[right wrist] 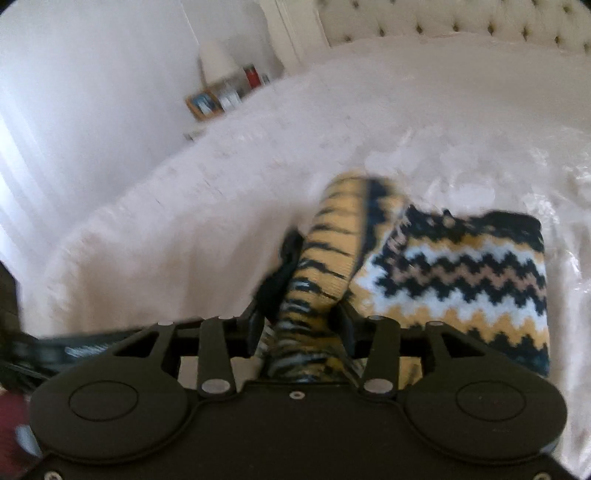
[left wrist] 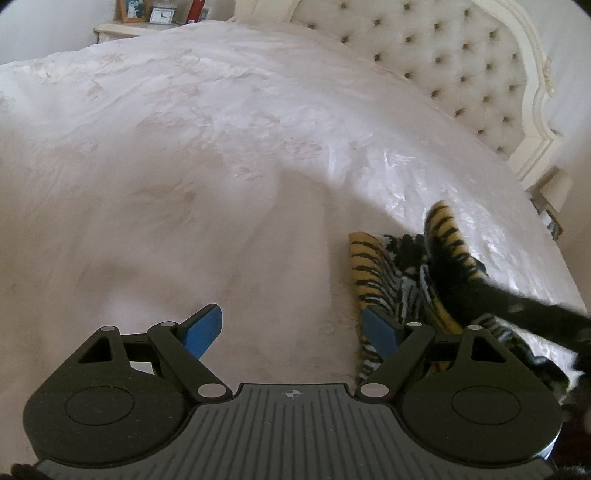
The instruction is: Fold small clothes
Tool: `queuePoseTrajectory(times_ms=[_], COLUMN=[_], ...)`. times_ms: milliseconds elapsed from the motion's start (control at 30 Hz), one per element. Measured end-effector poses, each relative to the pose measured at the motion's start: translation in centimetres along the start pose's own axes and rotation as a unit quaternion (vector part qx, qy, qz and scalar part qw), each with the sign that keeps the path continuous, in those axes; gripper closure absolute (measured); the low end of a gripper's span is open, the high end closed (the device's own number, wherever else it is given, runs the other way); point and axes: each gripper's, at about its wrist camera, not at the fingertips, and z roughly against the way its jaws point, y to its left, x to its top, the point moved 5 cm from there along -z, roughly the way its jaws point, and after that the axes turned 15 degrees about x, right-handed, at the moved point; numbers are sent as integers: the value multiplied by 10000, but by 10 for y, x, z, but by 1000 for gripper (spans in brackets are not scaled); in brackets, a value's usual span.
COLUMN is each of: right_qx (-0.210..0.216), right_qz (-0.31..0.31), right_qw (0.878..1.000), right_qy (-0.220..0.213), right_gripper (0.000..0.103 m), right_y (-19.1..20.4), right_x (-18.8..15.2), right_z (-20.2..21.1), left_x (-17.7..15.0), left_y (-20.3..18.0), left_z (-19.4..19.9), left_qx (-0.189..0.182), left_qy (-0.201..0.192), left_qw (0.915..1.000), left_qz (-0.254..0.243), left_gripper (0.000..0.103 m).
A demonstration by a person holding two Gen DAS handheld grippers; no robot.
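Observation:
A knitted garment (left wrist: 384, 273) with yellow, black and white zigzag stripes lies on the pale bedspread (left wrist: 184, 147), to the right of my left gripper. My left gripper (left wrist: 290, 317) stands open over bare cover, its blue pads (left wrist: 201, 328) holding nothing; its right pad sits at the garment's edge. In the right wrist view, my right gripper (right wrist: 301, 321) has a bunched fold of the garment (right wrist: 461, 269) filling the gap between its fingers, and the fold rises steeply ahead of it. The rest of the garment lies flat to the right. This view is blurred.
A tufted cream headboard (left wrist: 443, 55) closes the far right side of the bed. A nightstand (left wrist: 125, 27) with a picture frame and a clock stands beyond the far corner, with a lamp (right wrist: 218, 55) on it. The bed's edge falls away at left (right wrist: 74, 236).

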Motion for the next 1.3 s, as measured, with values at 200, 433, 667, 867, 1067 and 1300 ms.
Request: queuePoseTrajectory(times_ms=[200, 433, 667, 867, 1067, 1300], right_qx=[-7, -350, -90, 143, 281, 327], right_qz=[68, 419, 760, 1289, 1274, 1216], right_qw=[9987, 9983, 9964, 9888, 9890, 9900], right_qy=[-514, -200, 356, 742, 691, 628], right_gripper=[49, 46, 46, 43, 40, 40], right_y=[2, -1, 8, 32, 35, 34], right_x=[5, -29, -73, -99, -103, -107], right_z=[45, 62, 33, 11, 13, 16], left_x=[-1, -2, -3, 3, 7, -5], left_y=[1, -2, -20, -52, -105, -123], left_z=[0, 5, 23, 36, 35, -12], left_qx=[-8, -88, -207, -307, -257, 394], left_qy=[19, -126, -476, -616, -714, -314], left_qw=[10000, 9999, 9978, 9935, 9822, 9730], left_qz=[13, -57, -402, -907, -1719, -2252], left_gripper=[20, 20, 20, 20, 20, 24])
